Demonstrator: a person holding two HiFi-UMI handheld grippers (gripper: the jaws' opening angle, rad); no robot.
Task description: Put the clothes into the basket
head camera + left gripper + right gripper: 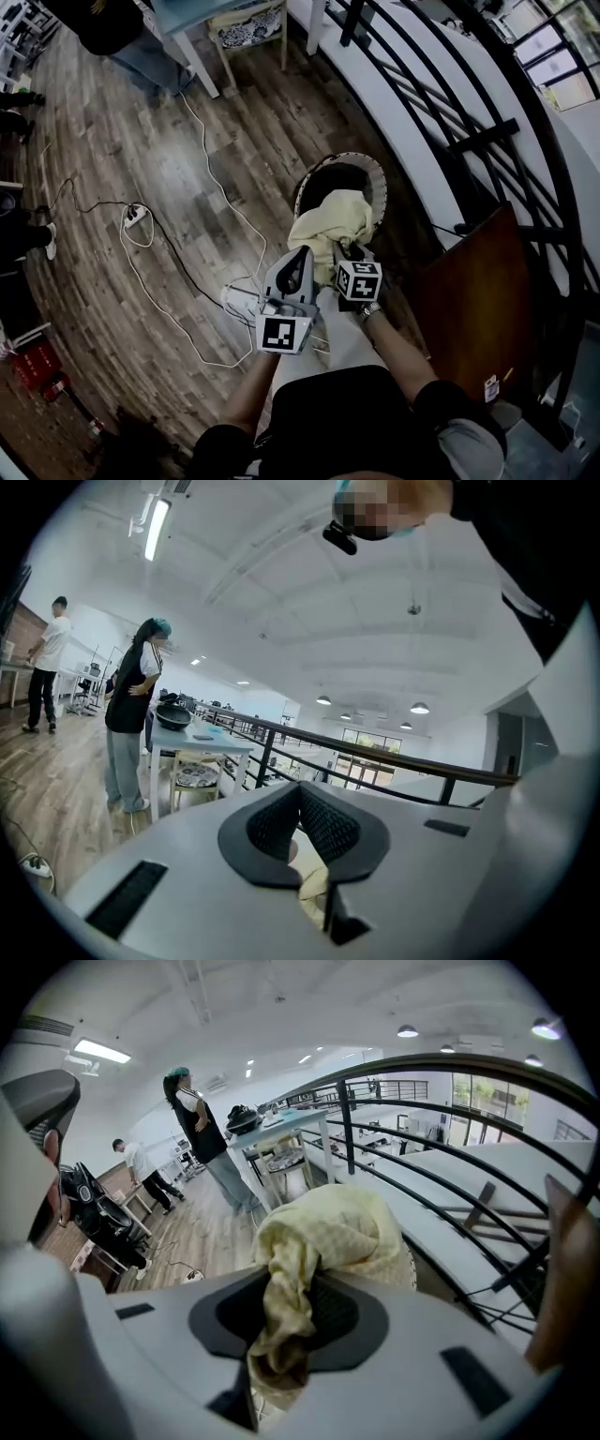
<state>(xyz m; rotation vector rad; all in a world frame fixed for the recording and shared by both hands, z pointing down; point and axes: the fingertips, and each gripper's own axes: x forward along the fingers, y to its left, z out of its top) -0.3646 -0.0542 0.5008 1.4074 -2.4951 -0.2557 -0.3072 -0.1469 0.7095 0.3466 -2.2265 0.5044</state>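
Observation:
A round basket [375, 178] with a patterned rim stands on the wood floor beside the railing. A pale yellow cloth [330, 220] hangs bunched over its near edge. My right gripper [345, 249] is shut on this cloth; in the right gripper view the cloth [328, 1232] runs down between the dark pads, with the basket rim [411, 1261] just behind. Close at its left, my left gripper [298, 257] points almost level. In the left gripper view, its pads [300, 791] meet at the tips with nothing gripped.
A curved black railing [487, 131] and a brown wooden panel [473, 291] close off the right side. White cables and a power strip [136, 216] lie on the floor at left. A white table with a chair [246, 28] and a standing person [131, 714] are farther off.

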